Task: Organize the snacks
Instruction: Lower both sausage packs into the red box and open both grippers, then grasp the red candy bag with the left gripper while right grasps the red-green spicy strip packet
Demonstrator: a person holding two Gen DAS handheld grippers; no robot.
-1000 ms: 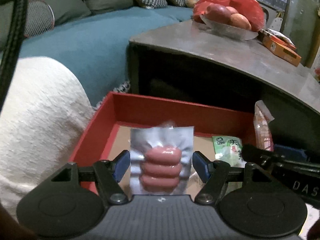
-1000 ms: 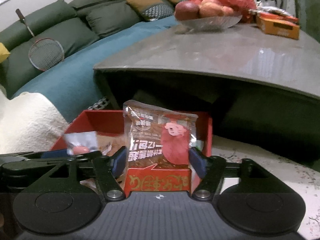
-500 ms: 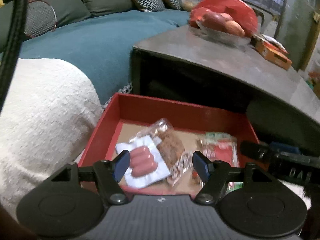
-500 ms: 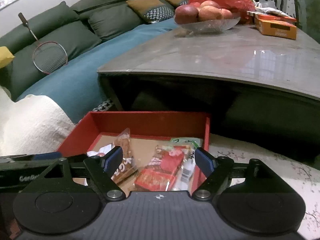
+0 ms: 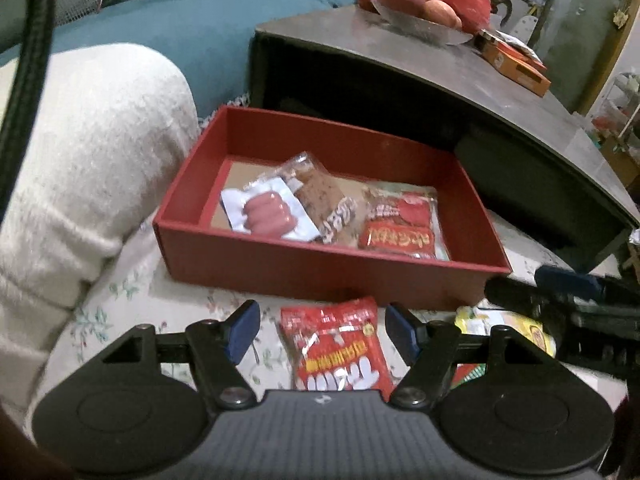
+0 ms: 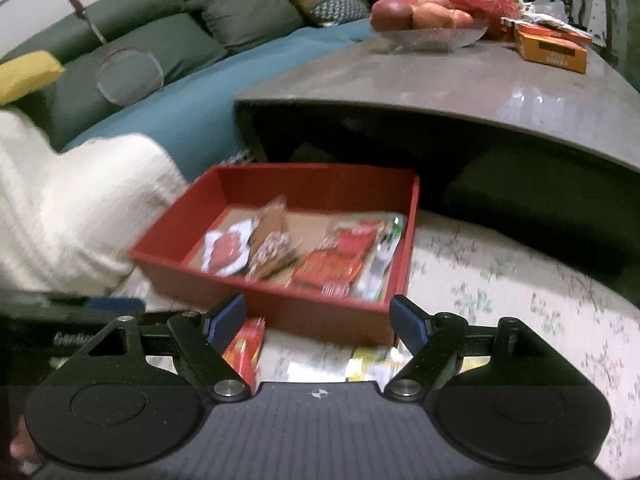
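A red box (image 5: 304, 268) stands on a floral cloth and holds a sausage pack (image 5: 268, 212), a brown snack bar (image 5: 328, 200) and a red packet (image 5: 400, 224); the box shows in the right wrist view too (image 6: 280, 300). My left gripper (image 5: 322, 330) is open and empty, just above a red snack packet (image 5: 340, 356) lying in front of the box. My right gripper (image 6: 318, 318) is open and empty, over a yellow-green packet (image 6: 368, 364) in front of the box. That packet shows in the left wrist view too (image 5: 508, 328).
A white blanket (image 5: 80, 160) lies left of the box. A low grey table (image 6: 460, 84) behind the box carries a fruit bowl (image 6: 432, 32) and orange boxes (image 6: 552, 48). A teal sofa (image 6: 180, 108) with cushions and a racket is at the back left.
Both grippers let go of their packs, the sausages and the red packet, into the box, then drew back and down toward me. Loose packets in front of the box have come into view.
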